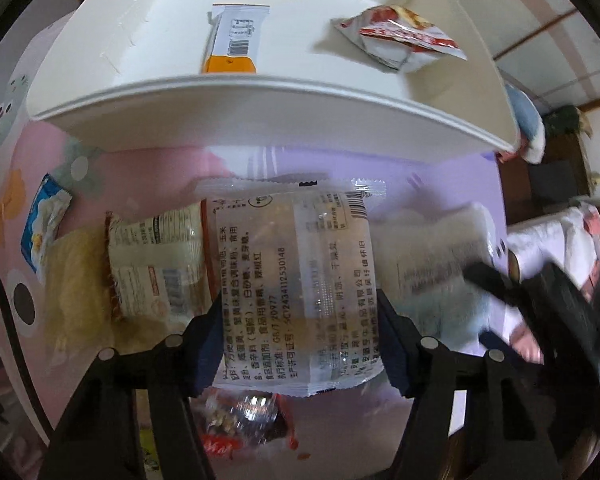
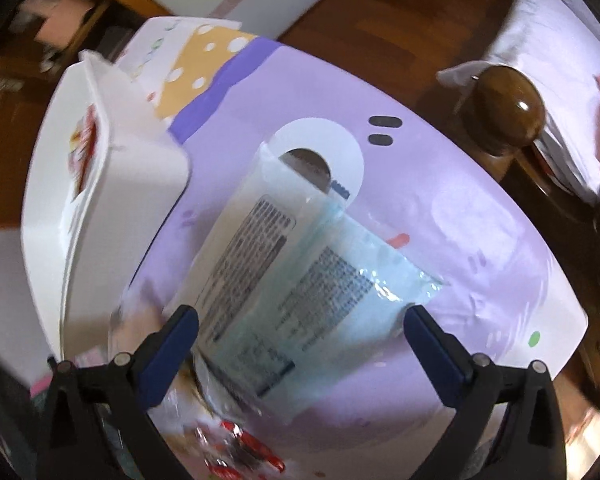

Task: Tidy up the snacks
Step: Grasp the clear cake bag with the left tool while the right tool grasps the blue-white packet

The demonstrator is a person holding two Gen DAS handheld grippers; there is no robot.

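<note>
My left gripper (image 1: 298, 332) is shut on a clear snack packet with black print (image 1: 296, 276), held in front of a white box (image 1: 260, 96). An orange-and-white bar (image 1: 236, 38) and a red-and-white packet (image 1: 400, 38) lie inside the box. A beige packet (image 1: 156, 264) and a blue packet (image 1: 44, 224) lie to the left on the mat. My right gripper (image 2: 300, 320) is open above a pale blue-and-white packet (image 2: 292, 280) on the purple mat (image 2: 440, 184); its jaws stand wide on either side. The white box (image 2: 100, 200) shows at the left there.
A red foil wrapper (image 1: 244, 420) lies below the held packet, and also near the right gripper's base (image 2: 240, 452). A brown wooden post knob (image 2: 508, 112) and white bedding (image 2: 560, 60) stand to the right. The other gripper (image 1: 560, 300) shows blurred at right.
</note>
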